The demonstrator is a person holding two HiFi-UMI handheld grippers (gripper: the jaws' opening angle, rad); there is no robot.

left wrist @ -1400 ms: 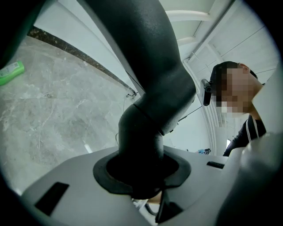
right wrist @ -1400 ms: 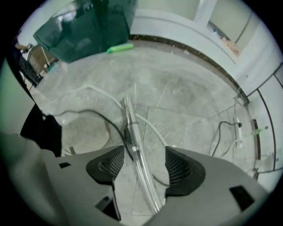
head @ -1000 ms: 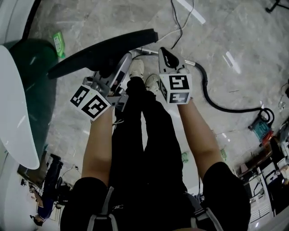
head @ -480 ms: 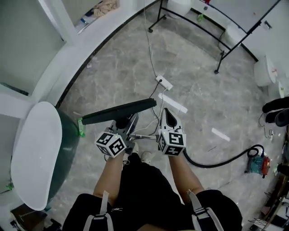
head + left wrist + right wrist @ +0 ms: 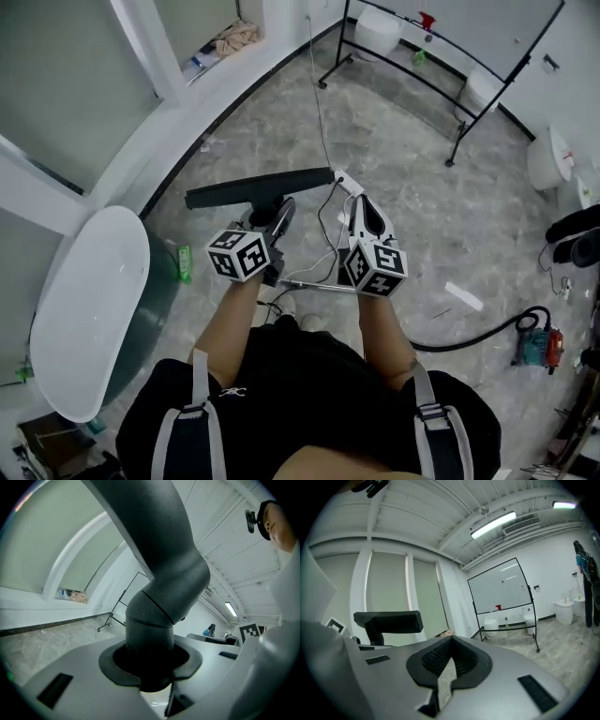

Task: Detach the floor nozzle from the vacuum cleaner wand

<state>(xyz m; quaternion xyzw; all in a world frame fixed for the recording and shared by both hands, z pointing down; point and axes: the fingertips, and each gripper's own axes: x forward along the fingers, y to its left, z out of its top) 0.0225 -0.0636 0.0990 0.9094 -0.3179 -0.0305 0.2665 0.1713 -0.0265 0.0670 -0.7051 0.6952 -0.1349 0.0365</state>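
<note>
You've lifted the floor nozzle point(image 5: 258, 187) up, left gripper point(image 5: 277, 217) jaws clamped on its neck, right gripper point(image 5: 362, 202) jaws together and empty: detachment looks done.

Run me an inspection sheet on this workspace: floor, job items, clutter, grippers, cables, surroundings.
Surface: grey marbled floor.
Job's things: black floor nozzle held up by its neck; thin metal wand lower down, seemingly apart from it.
Clutter: green item and white strip on the floor.
Grippers: left gripper shut on the nozzle's neck; right gripper shut, empty.
Cables: black hose and white cable across the floor.
Surroundings: white tub; whiteboard on a stand.
</note>
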